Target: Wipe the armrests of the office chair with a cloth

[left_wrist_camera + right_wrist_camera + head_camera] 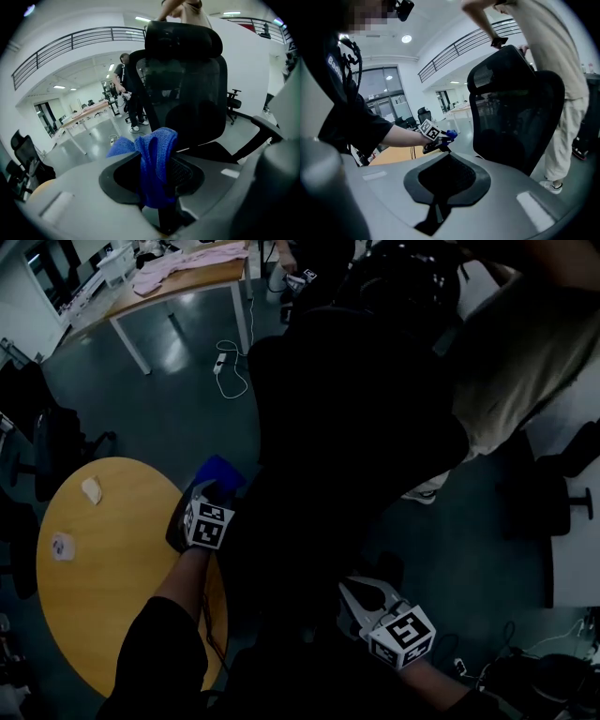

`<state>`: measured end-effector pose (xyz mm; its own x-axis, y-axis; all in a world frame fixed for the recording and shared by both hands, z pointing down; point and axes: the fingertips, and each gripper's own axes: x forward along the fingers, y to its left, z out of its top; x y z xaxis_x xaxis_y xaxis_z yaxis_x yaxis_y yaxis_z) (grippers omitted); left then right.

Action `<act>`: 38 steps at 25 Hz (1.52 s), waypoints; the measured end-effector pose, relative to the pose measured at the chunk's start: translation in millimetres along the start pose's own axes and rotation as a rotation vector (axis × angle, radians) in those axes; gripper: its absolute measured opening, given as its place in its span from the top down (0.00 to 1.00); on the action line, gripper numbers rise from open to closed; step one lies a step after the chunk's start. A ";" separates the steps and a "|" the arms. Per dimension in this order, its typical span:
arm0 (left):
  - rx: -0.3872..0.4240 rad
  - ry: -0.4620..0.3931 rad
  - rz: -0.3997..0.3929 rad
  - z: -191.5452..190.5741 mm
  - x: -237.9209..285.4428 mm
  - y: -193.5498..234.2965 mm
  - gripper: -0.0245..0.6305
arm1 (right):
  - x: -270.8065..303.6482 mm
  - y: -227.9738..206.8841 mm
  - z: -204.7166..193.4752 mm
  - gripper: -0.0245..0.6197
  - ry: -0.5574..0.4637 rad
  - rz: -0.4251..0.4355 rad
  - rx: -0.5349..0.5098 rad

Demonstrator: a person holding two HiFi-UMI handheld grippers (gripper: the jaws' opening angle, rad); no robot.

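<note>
Where the cloth (157,159) hangs: bunched blue in the jaws of the left gripper (210,489), in front of the office chair (187,89) backrest.
Left gripper: clamped on the cloth, at the chair's side nearest the round wooden table (103,615).
Right gripper (436,208): jaws pressed together, nothing between them, low before the chair.
Armrest (266,127): across the chair's seat from the cloth, apart from it.
Person in beige (562,70): behind the chair, a hand at its headrest.
</note>
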<state>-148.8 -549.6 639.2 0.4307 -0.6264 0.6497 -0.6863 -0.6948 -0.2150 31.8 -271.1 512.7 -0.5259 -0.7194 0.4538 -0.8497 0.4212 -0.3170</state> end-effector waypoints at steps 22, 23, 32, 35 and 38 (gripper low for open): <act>-0.101 0.095 0.097 -103.0 -86.5 -28.4 0.72 | 9.2 30.7 2.2 0.95 0.045 0.173 -0.083; -0.111 0.100 0.106 -107.9 -92.7 -26.8 0.72 | 10.4 34.0 3.7 0.95 0.044 0.184 -0.090; -0.213 0.157 0.192 -153.0 -139.1 -26.5 0.72 | 6.3 48.4 8.0 0.95 0.034 0.265 -0.134; -0.242 0.188 0.220 -164.7 -152.5 -31.0 0.72 | -3.6 45.6 11.5 0.95 0.017 0.273 -0.142; -0.285 0.222 0.250 -179.8 -166.4 -30.7 0.72 | -12.1 45.0 12.2 0.95 -0.002 0.280 -0.142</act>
<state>-304.7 -360.5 668.8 0.1159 -0.6502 0.7509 -0.9011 -0.3868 -0.1959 0.4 -250.2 482.7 -0.7402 -0.5654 0.3640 -0.6687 0.6758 -0.3101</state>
